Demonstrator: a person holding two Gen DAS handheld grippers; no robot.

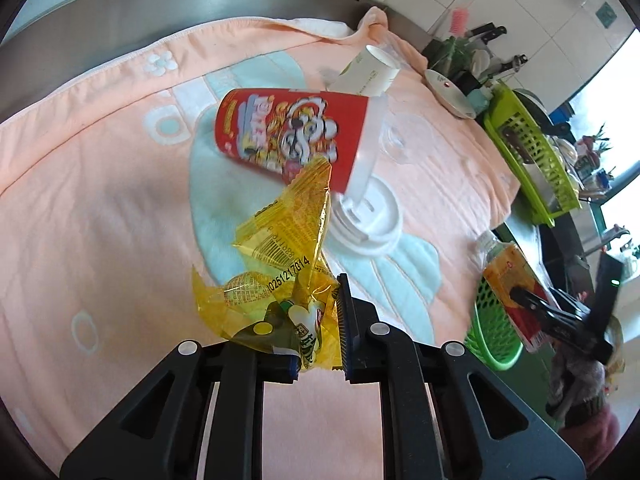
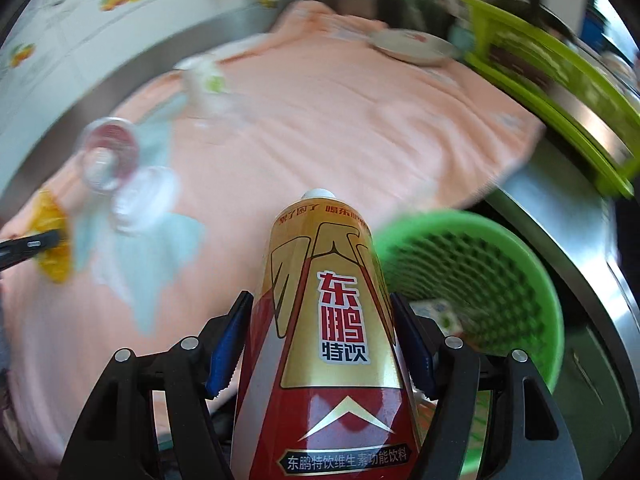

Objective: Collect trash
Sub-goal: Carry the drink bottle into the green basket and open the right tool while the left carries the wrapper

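My left gripper (image 1: pixel 318 332) is shut on a crumpled yellow snack wrapper (image 1: pixel 280 256) and holds it above the pink towel (image 1: pixel 100 184). Beyond it a red printed cup (image 1: pixel 288 136) lies on its side, with a white lid (image 1: pixel 366 222) beside it and a white paper cup (image 1: pixel 368 72) farther back. My right gripper (image 2: pixel 320 340) is shut on a gold and red drink bottle (image 2: pixel 324 320), held beside the round green basket (image 2: pixel 480 264). The bottle (image 1: pixel 516 292) and basket (image 1: pixel 492 328) also show at the right of the left wrist view.
A white plate (image 1: pixel 448 92) sits at the towel's far right corner. A lime green dish rack (image 1: pixel 532 152) stands on the steel counter to the right. The steel counter rim (image 1: pixel 160 12) runs behind the towel. A clear lid (image 1: pixel 400 140) lies on the towel.
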